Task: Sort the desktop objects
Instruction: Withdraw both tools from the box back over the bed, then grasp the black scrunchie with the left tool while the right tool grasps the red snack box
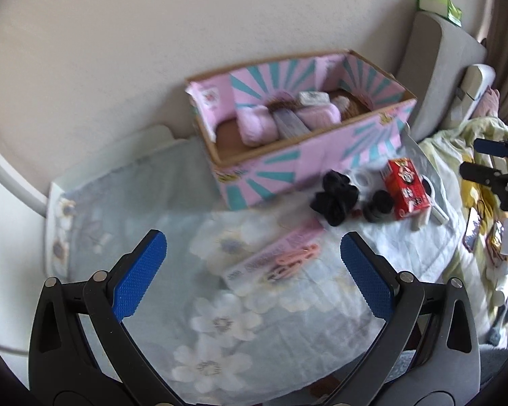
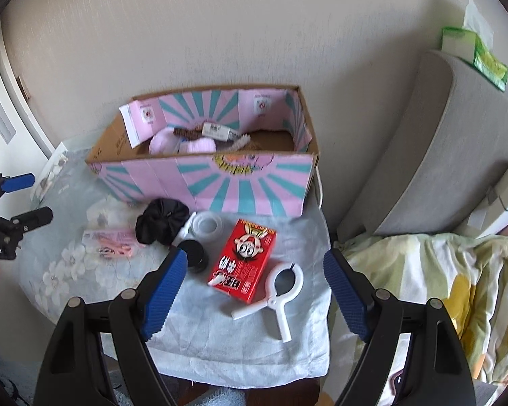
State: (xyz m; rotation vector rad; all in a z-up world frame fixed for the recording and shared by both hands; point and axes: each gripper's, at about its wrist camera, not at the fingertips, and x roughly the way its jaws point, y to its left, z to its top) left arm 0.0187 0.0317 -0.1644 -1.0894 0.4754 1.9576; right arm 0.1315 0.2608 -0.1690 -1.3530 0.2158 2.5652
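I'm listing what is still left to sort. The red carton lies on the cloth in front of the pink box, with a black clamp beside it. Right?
Not quite: the clamp beside the red carton is white, not black, as the right wrist view shows. The carton does lie on the cloth in front of the pink box.

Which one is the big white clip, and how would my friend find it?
Find the pink and teal striped box by the wall. On the pale cloth in front of it lies a red carton; the white clip touches its near right corner. It alone is white with a ring-shaped mouth and two long handles.
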